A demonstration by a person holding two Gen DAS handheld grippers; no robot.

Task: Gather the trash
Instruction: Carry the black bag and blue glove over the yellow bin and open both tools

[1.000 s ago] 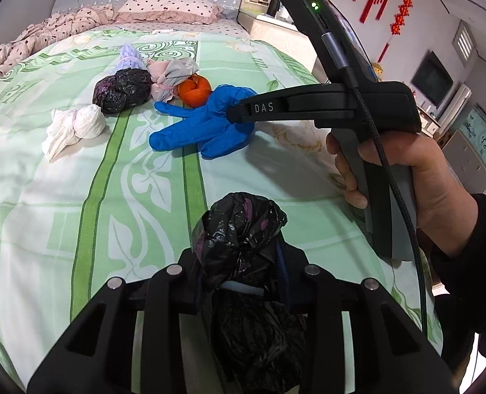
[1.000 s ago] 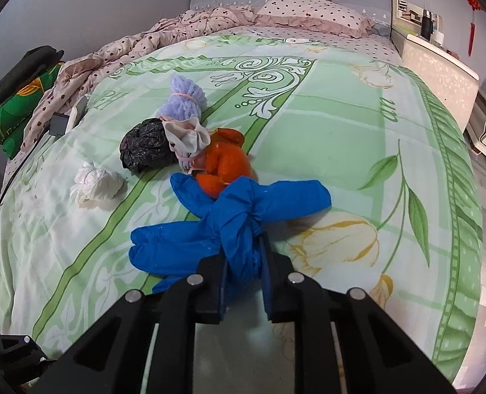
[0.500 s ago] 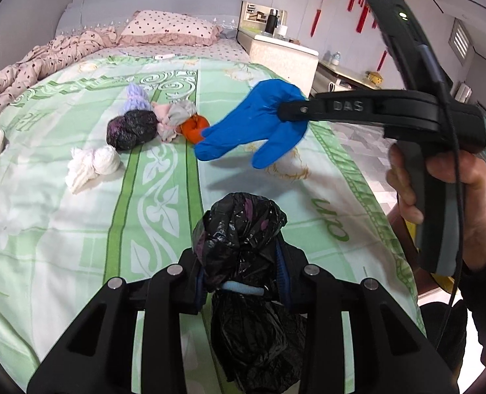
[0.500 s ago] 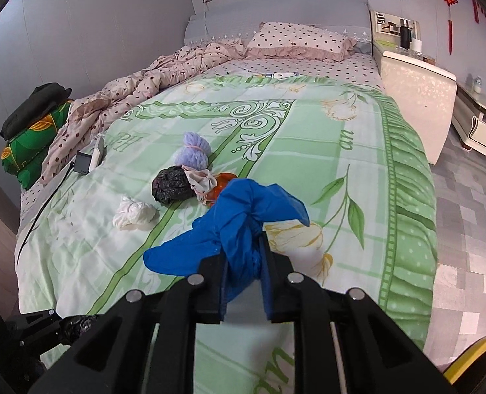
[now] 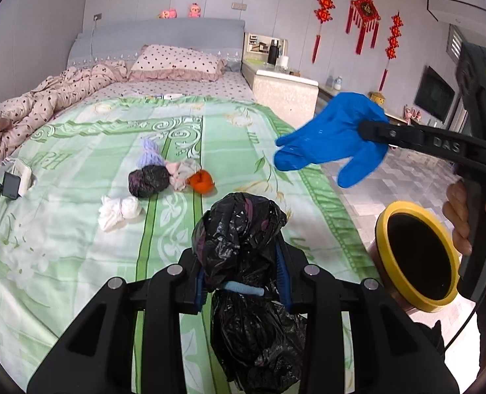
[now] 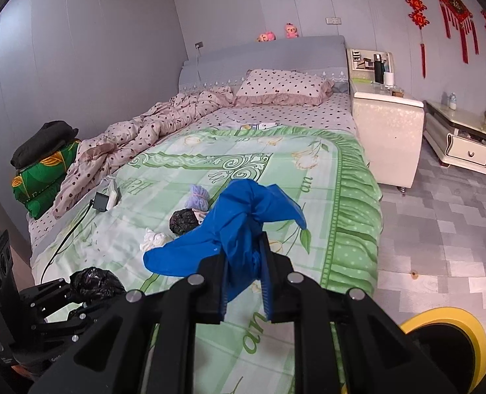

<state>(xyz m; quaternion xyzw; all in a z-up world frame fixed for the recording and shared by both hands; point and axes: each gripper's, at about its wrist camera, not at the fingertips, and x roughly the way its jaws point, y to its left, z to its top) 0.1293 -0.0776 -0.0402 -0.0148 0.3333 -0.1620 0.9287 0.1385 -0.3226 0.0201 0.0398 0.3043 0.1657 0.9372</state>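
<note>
My left gripper [image 5: 241, 290] is shut on a knotted black plastic bag [image 5: 243, 229] and holds it above the near part of the bed. My right gripper [image 6: 244, 287] is shut on a blue rubber glove [image 6: 239, 223], lifted in the air past the bed's right edge; the glove also shows in the left wrist view [image 5: 331, 138]. A yellow-rimmed trash bin [image 5: 413, 256] stands on the floor low to the right, also in the right wrist view [image 6: 440, 341]. On the bed lie a white wad [image 5: 119, 210], a black bundle [image 5: 148, 180], a purple bundle [image 5: 150, 154], a pinkish rag [image 5: 182, 172] and an orange wad [image 5: 201, 182].
The bed has a green patterned sheet [image 5: 78, 246], a rumpled dotted quilt [image 5: 39, 105] at the left and a pillow [image 5: 177, 62]. A phone on a cable [image 5: 11, 185] lies at the bed's left. A white nightstand [image 6: 387, 131] and grey tiled floor [image 6: 440, 229] are to the right.
Both grippers have risen and pulled back from the bed. The right gripper carried the blue glove up and to the right, off the sheet and past the bed's edge. The yellow bin has come into view.
</note>
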